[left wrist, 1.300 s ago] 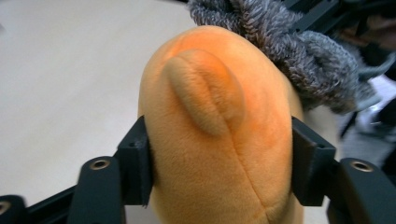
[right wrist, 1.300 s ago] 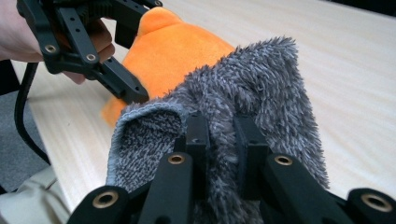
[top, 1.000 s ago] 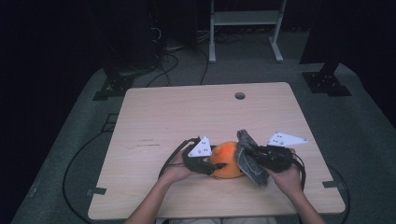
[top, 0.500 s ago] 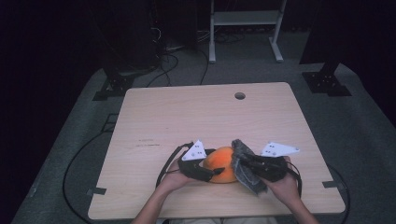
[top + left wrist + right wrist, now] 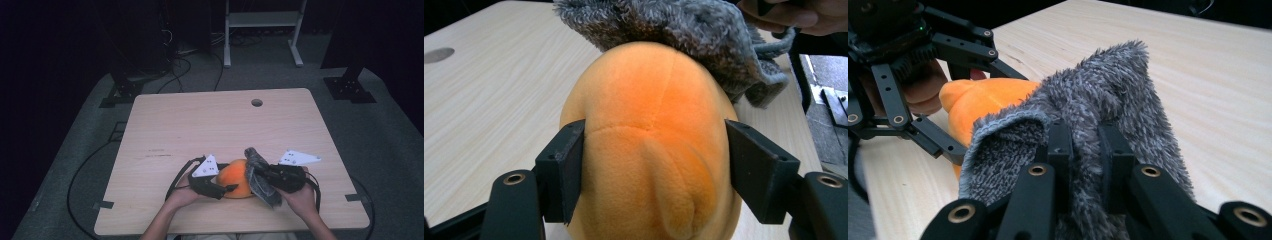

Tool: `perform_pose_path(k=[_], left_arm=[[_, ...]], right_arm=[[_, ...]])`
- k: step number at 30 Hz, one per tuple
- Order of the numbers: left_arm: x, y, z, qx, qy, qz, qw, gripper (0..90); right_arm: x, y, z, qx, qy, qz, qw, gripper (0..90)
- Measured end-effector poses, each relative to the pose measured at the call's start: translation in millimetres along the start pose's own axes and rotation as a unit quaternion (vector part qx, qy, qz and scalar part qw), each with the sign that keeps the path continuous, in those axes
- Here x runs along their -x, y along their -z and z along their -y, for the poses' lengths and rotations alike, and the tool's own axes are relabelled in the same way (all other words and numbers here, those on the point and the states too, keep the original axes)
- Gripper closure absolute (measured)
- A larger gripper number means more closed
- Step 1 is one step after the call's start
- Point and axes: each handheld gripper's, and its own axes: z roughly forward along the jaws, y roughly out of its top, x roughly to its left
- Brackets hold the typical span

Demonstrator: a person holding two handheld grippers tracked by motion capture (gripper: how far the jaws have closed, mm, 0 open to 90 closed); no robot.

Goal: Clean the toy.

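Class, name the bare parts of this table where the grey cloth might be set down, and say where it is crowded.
Free: the table from the round hole down to the grippers, plus both side strips. Crowded: the near edge, where the left gripper, orange plush, grey cloth and right gripper bunch together.

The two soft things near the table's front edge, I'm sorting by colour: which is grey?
The fuzzy cloth pinched in the right claw is grey; the plush toy between the left claw's jaws is orange.

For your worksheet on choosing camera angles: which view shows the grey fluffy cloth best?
The right gripper view: the grey cloth sits close, its pile sharp, pinched between the jaws. The left gripper view shows it draped behind the orange plush toy; the high view shows it small.
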Motion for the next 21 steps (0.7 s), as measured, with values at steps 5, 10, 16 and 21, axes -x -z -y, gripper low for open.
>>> perform_pose_path(k=[5,10,16,21], left_arm=[[-2.7,2.4,3.0,0.0,0.012,0.001,0.9999,29.4],[-3.5,3.9,4.7,-0.001,0.015,0.001,0.9999,29.3],[-2.2,4.0,2.0,-0.011,0.007,-0.001,0.9999,28.5],[-6.4,0.6,-5.6,-0.03,0.073,-0.017,0.9967,5.8]], right_arm=[[15.0,3.3,13.0,-0.025,-0.023,0.017,0.9993,78.0],[16.0,6.9,11.1,-0.013,-0.028,0.019,0.9993,77.9],[11.4,0.3,8.3,-0.003,-0.023,0.008,0.9997,77.9],[10.4,1.7,10.0,-0.004,-0.023,0.015,0.9996,78.0]])
